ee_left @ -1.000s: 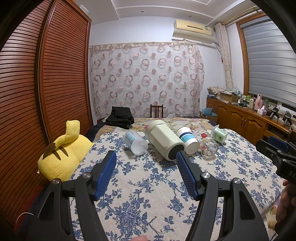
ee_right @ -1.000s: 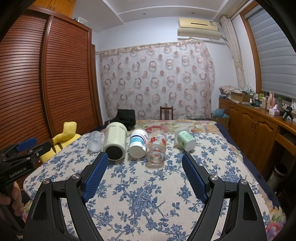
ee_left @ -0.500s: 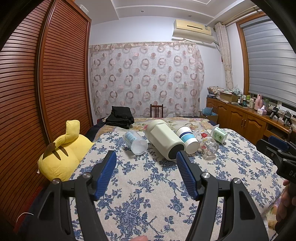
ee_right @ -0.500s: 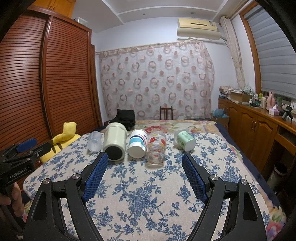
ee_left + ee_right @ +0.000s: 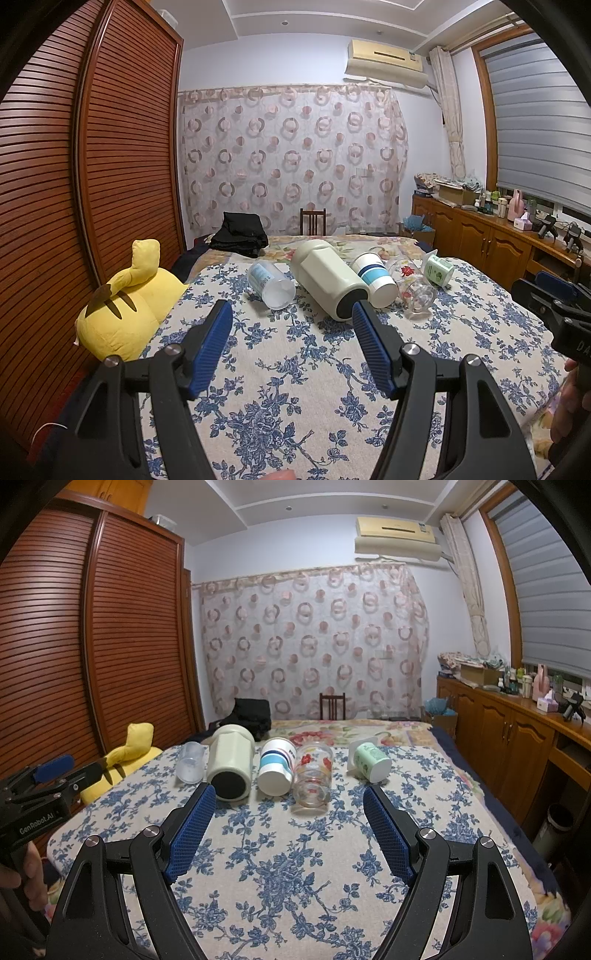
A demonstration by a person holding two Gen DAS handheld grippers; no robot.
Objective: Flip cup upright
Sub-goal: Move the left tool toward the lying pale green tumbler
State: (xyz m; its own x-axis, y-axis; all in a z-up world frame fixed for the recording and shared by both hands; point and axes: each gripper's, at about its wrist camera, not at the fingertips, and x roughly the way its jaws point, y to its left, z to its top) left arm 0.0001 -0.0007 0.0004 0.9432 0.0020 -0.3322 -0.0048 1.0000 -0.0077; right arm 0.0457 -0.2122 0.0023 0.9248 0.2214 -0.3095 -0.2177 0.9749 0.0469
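Several cups lie on their sides in a row on the floral bedspread (image 5: 295,867): a clear plastic cup (image 5: 190,762) (image 5: 271,282), a big cream mug (image 5: 229,762) (image 5: 328,280), a white cup with blue stripes (image 5: 275,766) (image 5: 375,275), a flowered glass (image 5: 313,773) (image 5: 413,288) and a green mug (image 5: 369,760) (image 5: 437,271). My left gripper (image 5: 291,319) is open and empty, short of the clear cup and cream mug. My right gripper (image 5: 290,805) is open and empty, just short of the flowered glass.
A yellow plush toy (image 5: 125,306) lies at the bed's left edge by the wooden wardrobe (image 5: 74,184). Black clothes (image 5: 240,236) lie at the far end. A wooden cabinet (image 5: 517,738) runs along the right wall.
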